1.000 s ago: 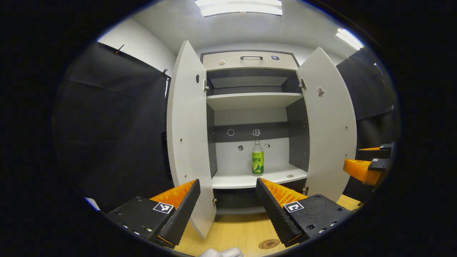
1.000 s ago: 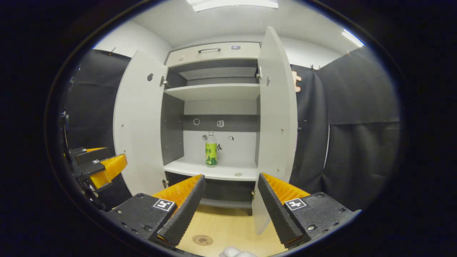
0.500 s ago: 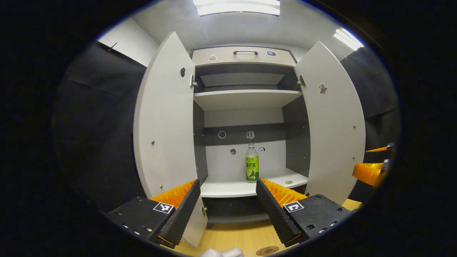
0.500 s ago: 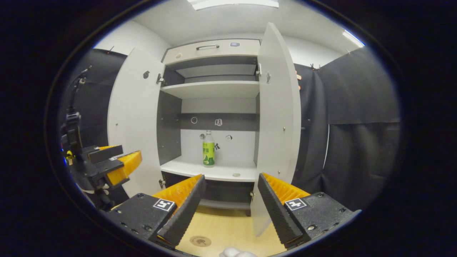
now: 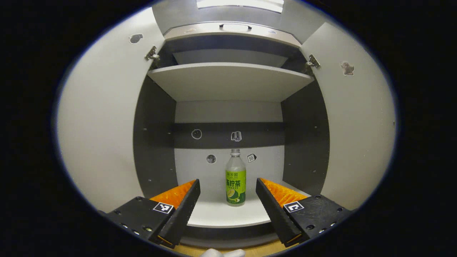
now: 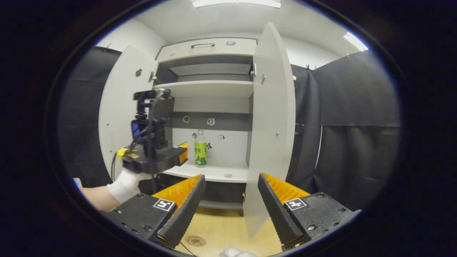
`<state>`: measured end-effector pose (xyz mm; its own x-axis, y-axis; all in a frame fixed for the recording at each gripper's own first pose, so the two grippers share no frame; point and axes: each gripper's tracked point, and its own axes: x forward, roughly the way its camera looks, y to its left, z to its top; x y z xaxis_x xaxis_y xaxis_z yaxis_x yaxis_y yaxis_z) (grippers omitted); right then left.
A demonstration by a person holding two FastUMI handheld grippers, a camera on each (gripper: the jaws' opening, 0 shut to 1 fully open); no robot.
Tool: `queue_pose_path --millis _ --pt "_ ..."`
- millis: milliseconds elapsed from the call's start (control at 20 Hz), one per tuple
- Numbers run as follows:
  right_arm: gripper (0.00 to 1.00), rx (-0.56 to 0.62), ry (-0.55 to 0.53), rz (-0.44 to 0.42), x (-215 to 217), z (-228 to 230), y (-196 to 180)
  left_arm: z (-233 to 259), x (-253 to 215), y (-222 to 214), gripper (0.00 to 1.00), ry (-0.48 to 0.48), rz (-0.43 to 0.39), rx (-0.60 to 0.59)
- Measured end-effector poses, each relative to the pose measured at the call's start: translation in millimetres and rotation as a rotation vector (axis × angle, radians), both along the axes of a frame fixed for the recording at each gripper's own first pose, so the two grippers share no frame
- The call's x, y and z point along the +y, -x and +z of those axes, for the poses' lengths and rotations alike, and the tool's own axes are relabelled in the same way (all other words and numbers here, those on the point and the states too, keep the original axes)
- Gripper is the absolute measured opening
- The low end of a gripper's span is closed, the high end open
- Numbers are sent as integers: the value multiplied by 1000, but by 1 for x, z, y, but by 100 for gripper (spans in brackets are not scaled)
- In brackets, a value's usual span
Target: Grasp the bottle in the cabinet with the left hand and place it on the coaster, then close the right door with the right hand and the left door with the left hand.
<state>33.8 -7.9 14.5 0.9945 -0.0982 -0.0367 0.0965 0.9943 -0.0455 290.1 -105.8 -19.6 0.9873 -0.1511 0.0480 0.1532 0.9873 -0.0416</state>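
A clear bottle with a green label stands upright on the cabinet's lower shelf. My left gripper is open just in front of it, one finger to each side and short of touching. In the right gripper view the same bottle stands at the back of the shelf, and the left gripper, held by a gloved hand, reaches in from the left. My right gripper is open and holds nothing, low over the wooden table. A round brown coaster lies on the table below the cabinet.
Both cabinet doors stand wide open: the left door and the right door, whose edge faces my right gripper. An upper shelf spans the cabinet above the bottle. A small round disc lies on the lower shelf.
My left gripper has moved forward between the doors, close up to the bottle. It and its gloved hand now show mid-left in the right gripper view. The right gripper has barely shifted.
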Motion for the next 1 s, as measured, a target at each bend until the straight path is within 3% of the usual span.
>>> queue_pose_path --millis 250,500,850,900,1000 --pt "97 44 19 -28 -4 -8 -3 -20 -21 -78 96 -37 26 35" --pt "96 104 29 -26 -6 -27 -9 -57 -21 -130 96 -15 76 102" --pt "96 142 24 -20 -11 -35 -11 -63 -25 -150 95 13 72 110" --pt "97 141 26 -22 -12 -34 -10 -65 -26 -150 76 23 63 121" --pt "98 131 29 -22 -11 -31 -9 -57 -28 -138 77 40 37 127"
